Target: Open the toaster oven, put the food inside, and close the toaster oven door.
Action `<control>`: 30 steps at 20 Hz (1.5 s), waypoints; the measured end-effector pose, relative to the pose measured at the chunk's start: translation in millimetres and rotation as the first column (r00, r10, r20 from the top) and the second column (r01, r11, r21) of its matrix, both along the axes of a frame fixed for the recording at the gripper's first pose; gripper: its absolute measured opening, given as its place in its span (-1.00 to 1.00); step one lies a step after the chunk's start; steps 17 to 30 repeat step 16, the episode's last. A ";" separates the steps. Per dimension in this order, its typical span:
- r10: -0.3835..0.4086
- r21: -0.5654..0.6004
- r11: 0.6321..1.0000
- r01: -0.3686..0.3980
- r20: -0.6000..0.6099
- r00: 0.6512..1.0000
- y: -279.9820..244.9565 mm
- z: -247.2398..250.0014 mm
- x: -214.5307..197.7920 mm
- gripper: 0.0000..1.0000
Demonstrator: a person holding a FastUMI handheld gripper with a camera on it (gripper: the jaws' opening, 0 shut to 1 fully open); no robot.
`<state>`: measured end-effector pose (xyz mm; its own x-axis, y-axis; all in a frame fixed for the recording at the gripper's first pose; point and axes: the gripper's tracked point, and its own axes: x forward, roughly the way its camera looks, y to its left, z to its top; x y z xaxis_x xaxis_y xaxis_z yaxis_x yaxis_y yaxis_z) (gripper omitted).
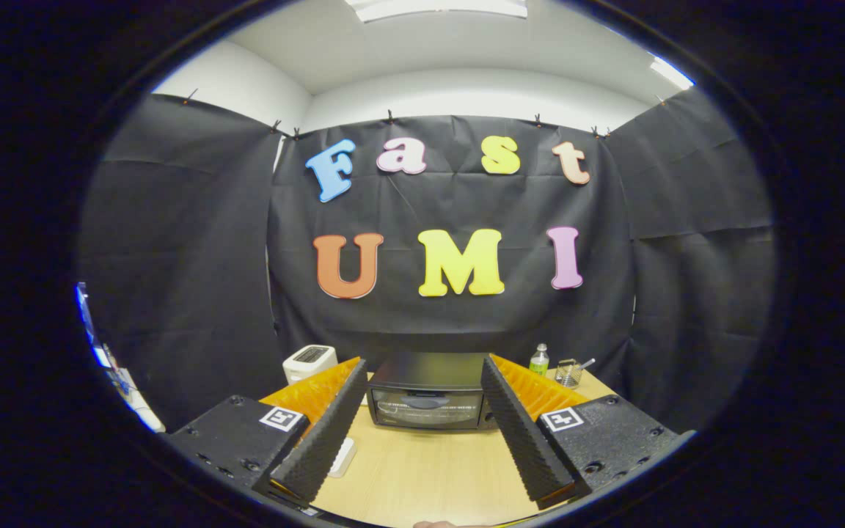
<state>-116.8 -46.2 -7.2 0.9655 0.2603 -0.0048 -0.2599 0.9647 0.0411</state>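
Hand-held gripper (422,433) spread wide, holding nothing, over bare tabletop (422,477). Toaster oven (428,400), door shut, sits at far edge betw. fingertips, w/ open wood in front. White toaster (309,361) far left; bottle (538,360) & glass (568,372) far right.

We see the toaster oven (426,400) beyond the gripper (422,381), whose spread fingers cover both its front corners; its controls are too small to make out. The left finger (320,440) hides most of a white object (342,458) on the wooden table (430,477). We cannot tell what the wire holder (568,372) beside the bottle (538,359) contains.
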 end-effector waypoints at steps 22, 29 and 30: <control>0.000 0.027 1.000 0.000 0.011 1.000 -27.2 -13.5 -11.5 1.00; 0.000 0.027 1.000 0.000 0.011 1.000 -27.2 -13.5 -11.5 1.00; 0.000 0.027 1.000 0.000 0.011 1.000 -27.2 -13.5 -11.5 1.00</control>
